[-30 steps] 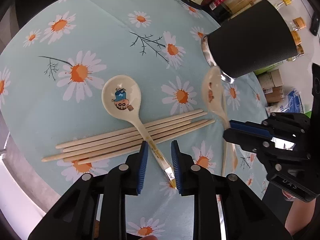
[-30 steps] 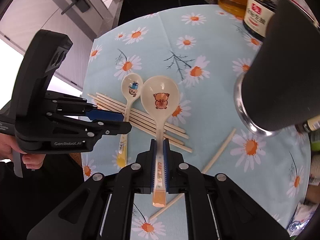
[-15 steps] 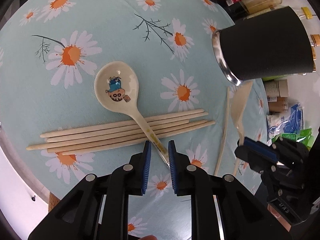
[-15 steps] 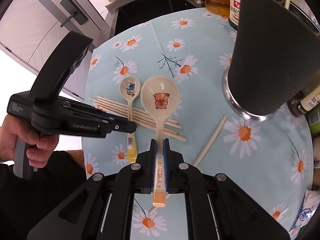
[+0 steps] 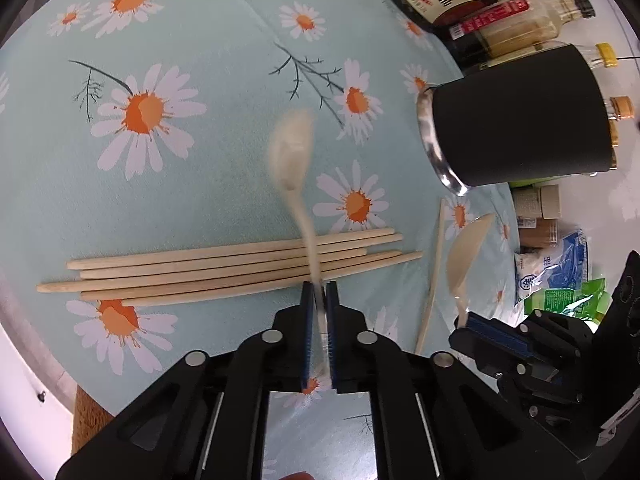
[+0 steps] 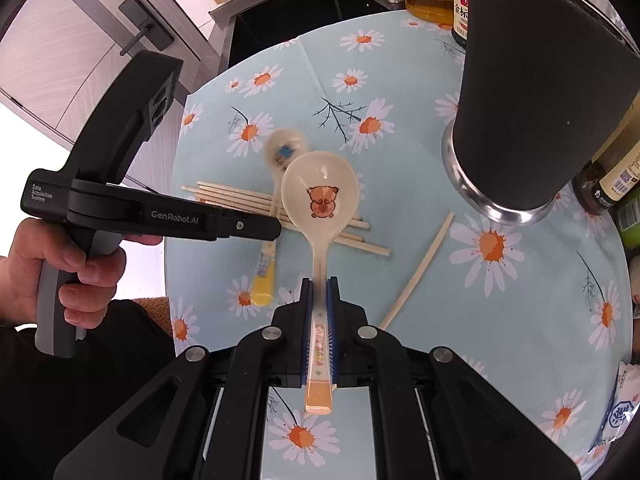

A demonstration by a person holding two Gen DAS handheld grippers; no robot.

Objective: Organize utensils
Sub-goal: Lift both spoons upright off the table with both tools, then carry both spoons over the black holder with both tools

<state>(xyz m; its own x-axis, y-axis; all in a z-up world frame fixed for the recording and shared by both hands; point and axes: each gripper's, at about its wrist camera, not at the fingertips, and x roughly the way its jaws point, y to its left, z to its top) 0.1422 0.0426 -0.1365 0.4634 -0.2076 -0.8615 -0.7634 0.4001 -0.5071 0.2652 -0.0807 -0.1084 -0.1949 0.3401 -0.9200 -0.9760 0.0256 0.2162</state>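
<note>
Both spoons gripped by handles: left gripper (image 5: 319,320) clamping small spoon (image 5: 290,148), right gripper (image 6: 319,320) big spoon (image 6: 320,192). Nothing potted yet; chopsticks (image 5: 224,268) left of cup (image 5: 516,116), loose.

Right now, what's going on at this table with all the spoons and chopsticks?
A person is tidying utensils with two handheld grippers. The left gripper has clamped the small spoon by its handle, over the pile of chopsticks. The right gripper holds the bear spoon above the daisy tablecloth, near the black holder. One loose chopstick lies apart.
</note>
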